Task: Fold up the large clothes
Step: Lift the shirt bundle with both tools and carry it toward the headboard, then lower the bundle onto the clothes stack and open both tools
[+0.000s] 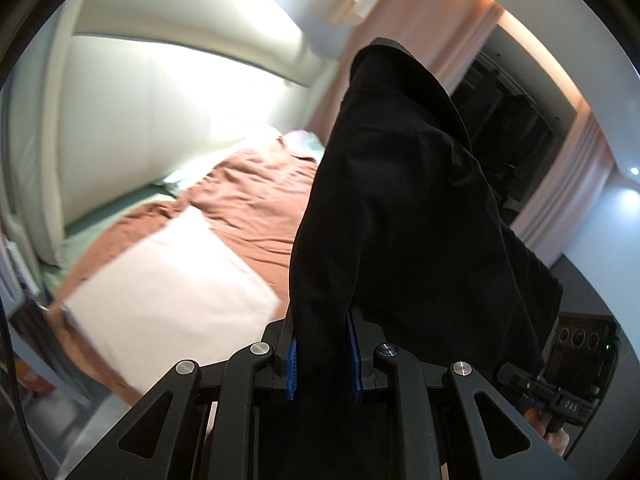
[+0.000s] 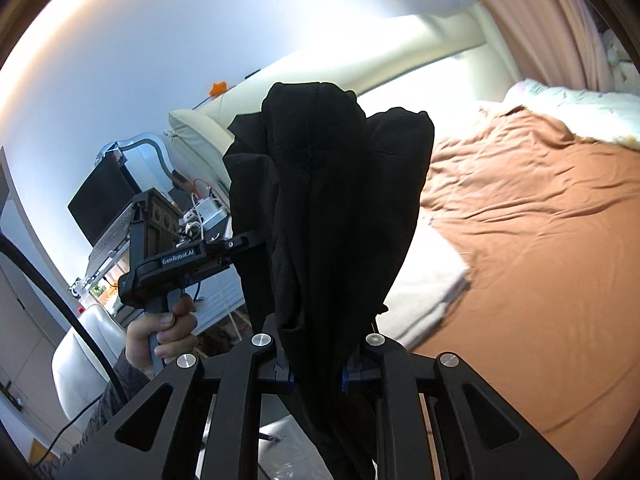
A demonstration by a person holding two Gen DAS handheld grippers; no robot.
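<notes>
- Left wrist view: we see the left gripper point(image 1: 324, 354) clamped on a black garment point(image 1: 404, 208), with cloth filling the gap between its blue pads point(image 1: 353, 356).
- The garment rises from the jaws in a tall dark bundle and hides the middle of the frame; it is held in the air, clear of the bed.
- Behind it lies a bed with a rust-brown sheet point(image 1: 256, 204), rumpled. A pale folded cloth point(image 1: 176, 280) rests on the sheet near the bed's near edge.
- At the lower right edge we see part of the right gripper point(image 1: 560, 400) and a bit of the hand holding it; the cloth covers its jaws.
- Right wrist view: the right gripper point(image 2: 318, 380) is closed on the same black garment point(image 2: 332, 200), a thick fold pinched between its fingers and hanging below them.
- To the left, the left gripper's body point(image 2: 180, 268) reaches into the garment's side, its handle gripped by a hand point(image 2: 164, 334).
- The brown sheet point(image 2: 540, 240) fills the right of the frame, with the pale cloth point(image 2: 428, 276) at the bed's near edge, just beside the garment.
- A cluttered desk point(image 2: 132, 216) stands beyond the left gripper.
</notes>
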